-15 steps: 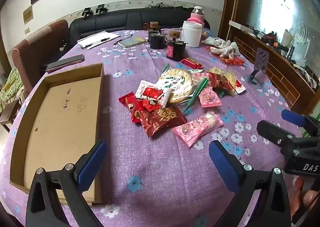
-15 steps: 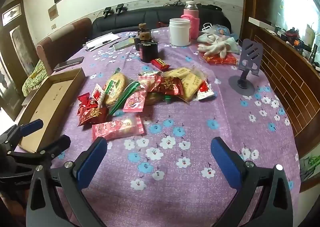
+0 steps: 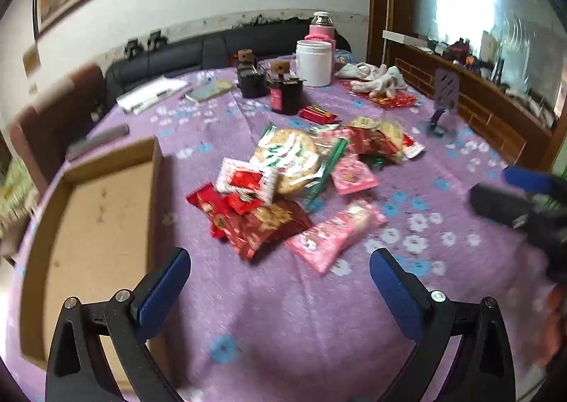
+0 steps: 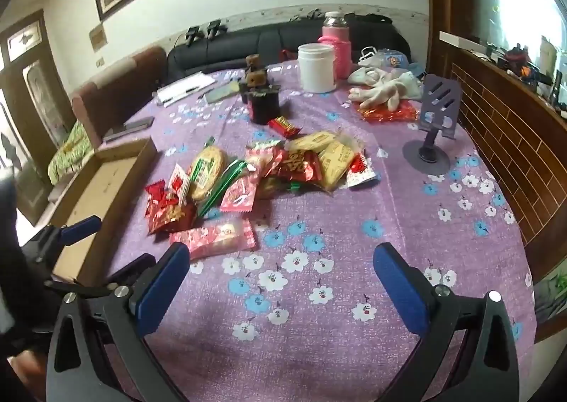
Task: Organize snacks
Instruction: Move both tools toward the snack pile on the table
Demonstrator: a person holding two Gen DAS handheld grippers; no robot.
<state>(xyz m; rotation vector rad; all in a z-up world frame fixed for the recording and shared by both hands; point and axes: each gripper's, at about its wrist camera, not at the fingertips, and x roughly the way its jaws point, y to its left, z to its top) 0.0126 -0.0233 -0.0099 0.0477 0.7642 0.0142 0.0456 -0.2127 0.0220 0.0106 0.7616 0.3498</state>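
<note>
The snacks (image 4: 255, 175) are heaped mid-bench, beside the empty cardboard tray (image 3: 99, 210) — presumably their destination. The left gripper (image 3: 280, 281) and right gripper (image 4: 281, 278) are held spread, empty, angled down for a first pick.

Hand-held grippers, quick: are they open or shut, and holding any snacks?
Left hand-held gripper: open, holding nothing.
Right hand-held gripper: open, holding nothing.

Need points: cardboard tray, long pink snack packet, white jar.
cardboard tray (image 3: 106, 203), left wrist view, bare floor.
long pink snack packet (image 4: 216, 237), right wrist view, middle of wrapper.
white jar (image 4: 316, 68), right wrist view, side wall.
</note>
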